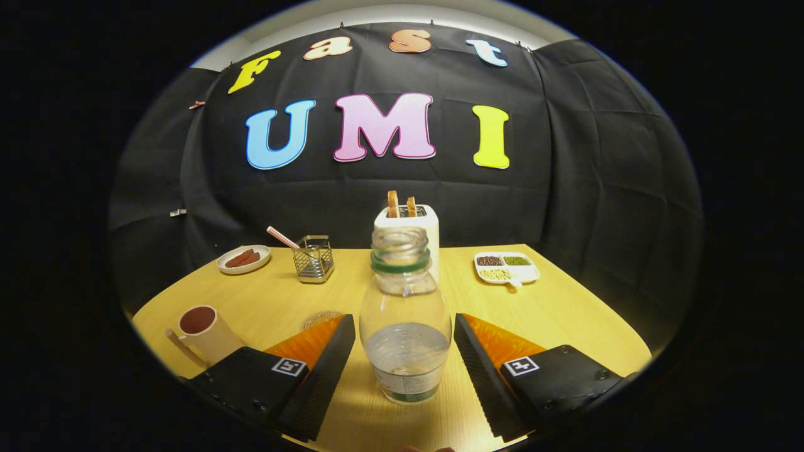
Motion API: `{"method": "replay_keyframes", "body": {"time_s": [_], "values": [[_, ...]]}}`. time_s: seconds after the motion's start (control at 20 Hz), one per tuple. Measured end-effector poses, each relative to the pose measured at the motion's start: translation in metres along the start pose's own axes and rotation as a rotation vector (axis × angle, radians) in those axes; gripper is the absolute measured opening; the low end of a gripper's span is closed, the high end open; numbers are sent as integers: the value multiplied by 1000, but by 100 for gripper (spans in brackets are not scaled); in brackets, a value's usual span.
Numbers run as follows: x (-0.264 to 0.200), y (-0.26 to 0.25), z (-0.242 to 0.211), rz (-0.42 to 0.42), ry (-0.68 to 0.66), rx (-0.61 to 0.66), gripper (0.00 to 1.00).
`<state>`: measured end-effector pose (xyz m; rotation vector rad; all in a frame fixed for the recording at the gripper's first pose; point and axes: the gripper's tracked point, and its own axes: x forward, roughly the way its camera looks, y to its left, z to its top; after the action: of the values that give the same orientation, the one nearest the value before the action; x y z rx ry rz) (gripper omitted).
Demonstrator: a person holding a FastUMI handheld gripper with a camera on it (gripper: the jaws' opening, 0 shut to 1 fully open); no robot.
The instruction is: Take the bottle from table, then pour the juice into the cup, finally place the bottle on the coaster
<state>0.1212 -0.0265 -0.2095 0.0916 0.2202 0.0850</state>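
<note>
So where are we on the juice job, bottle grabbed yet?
Not yet. The bottle stands uncapped on the table between the open gripper fingers, gaps on both sides. In hand: closing on it. Left: lift, pour into the cup beside the left finger, then set it on the coaster beyond that finger.

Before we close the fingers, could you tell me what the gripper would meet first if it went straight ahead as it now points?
The clear bottle, standing upright between the open fingers of the gripper. Beyond it, in roughly the same line, stands the white toaster.
</note>
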Motion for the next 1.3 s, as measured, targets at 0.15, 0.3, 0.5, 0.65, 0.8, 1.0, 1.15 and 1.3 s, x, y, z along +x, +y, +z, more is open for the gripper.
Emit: {"method": "replay_keyframes", "body": {"time_s": [0.15,0.3,0.5,0.65,0.8,1.0,1.15,1.3], "values": [[1,-1,-6,-2,7,18,97],[5,0,-13,-1,19,-4,97],[11,-3,-22,-10,43,1,85],[12,-3,-21,-2,37,-13,80],[12,-2,-21,24,48,-58,77],[8,-1,-12,44,47,-119,73],[6,9,8,74,18,-190,72],[4,24,30,97,-8,-288,72]]}}
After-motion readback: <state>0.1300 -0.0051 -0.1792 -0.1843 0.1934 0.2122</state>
